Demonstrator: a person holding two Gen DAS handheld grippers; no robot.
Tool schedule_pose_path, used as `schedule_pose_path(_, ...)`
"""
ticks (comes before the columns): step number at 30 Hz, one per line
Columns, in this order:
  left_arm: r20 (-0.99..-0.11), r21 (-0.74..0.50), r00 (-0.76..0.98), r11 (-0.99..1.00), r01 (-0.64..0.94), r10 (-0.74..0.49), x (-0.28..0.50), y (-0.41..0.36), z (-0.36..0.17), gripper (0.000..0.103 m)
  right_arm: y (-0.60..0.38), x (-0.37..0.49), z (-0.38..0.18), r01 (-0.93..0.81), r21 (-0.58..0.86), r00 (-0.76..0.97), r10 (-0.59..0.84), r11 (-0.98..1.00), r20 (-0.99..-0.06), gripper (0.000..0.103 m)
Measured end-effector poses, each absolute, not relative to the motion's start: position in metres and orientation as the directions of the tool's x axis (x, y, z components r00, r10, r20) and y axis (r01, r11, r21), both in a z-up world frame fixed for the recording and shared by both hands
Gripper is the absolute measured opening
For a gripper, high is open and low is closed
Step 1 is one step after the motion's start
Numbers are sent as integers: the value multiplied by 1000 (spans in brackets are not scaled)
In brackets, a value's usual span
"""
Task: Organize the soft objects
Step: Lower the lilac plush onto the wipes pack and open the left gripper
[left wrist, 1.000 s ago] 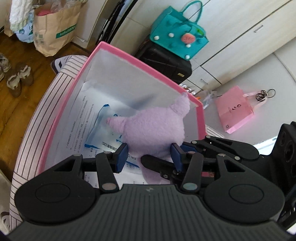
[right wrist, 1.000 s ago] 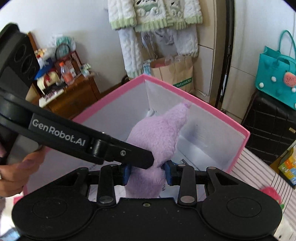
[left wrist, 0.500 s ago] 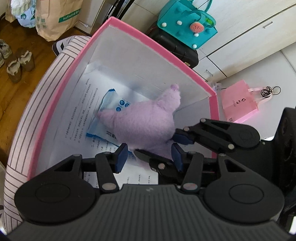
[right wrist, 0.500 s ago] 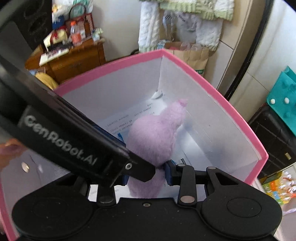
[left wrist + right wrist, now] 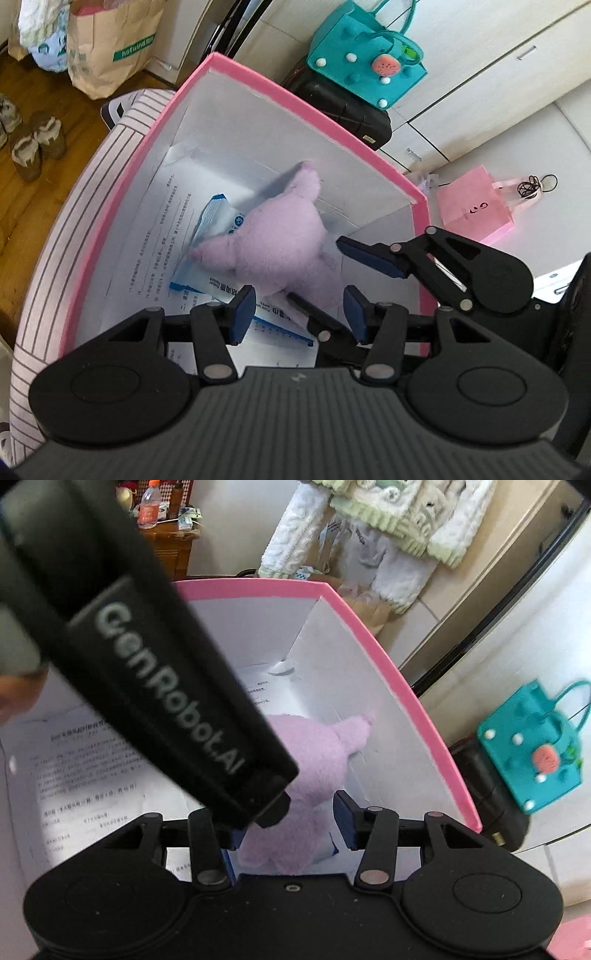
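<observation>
We see the purple plush (image 5: pixel 280 243) lying in the pink box (image 5: pixel 314 110) toward its far wall, right gripper (image 5: pixel 286 823) jaws just opened around it, left gripper (image 5: pixel 299 310) jaws apart, empty, just short of it.

Wooden floor (image 5: pixel 14 192), pale cabinet doors (image 5: pixel 480 66), perhaps a wooden dresser (image 5: pixel 173 550), daylight

We list a lilac plush toy (image 5: pixel 314 753) lying in the pink-rimmed box (image 5: pixel 413 701), between our right gripper's (image 5: pixel 291 825) just-opened jaws, teal bag (image 5: pixel 532 749) at three o'clock.
</observation>
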State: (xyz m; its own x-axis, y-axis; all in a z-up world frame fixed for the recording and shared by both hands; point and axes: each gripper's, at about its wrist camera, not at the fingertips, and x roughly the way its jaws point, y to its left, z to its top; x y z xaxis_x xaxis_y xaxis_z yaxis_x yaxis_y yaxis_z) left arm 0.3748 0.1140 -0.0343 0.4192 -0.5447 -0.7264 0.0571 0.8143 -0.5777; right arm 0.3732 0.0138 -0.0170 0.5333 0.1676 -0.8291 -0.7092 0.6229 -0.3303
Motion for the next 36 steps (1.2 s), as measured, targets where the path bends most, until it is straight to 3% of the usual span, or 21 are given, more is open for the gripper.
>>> schedule_pose_path(3, -712, -580, 436, 811, 77, -551, 366, 119, -27, 52, 9, 364, -8, -675, -347, 567, 157, 651, -809, 54)
schedule_pose_path(11, -710, -502, 466, 844, 189, -527, 331, 128, 6, 55, -21, 323, 30, -627, -230, 603, 276, 744, -748, 54)
schedule_pose_path(19, -746, -323, 500, 896, 305, -440, 277, 118, 38, 56, -45, 275, 47, -609, -125, 596, 347, 783, -724, 55)
schedule_pose_path(23, -756, -267, 507, 902, 339, -414, 254, 110, 52, 56, -54, 258, 56, -610, -63, 578, 389, 790, -718, 60)
schedule_pose_path(36, -760, -148, 534, 899, 412, -370, 186, 96, 85, 63, -73, 193, 91, -607, -49, 612, 428, 793, -665, 63)
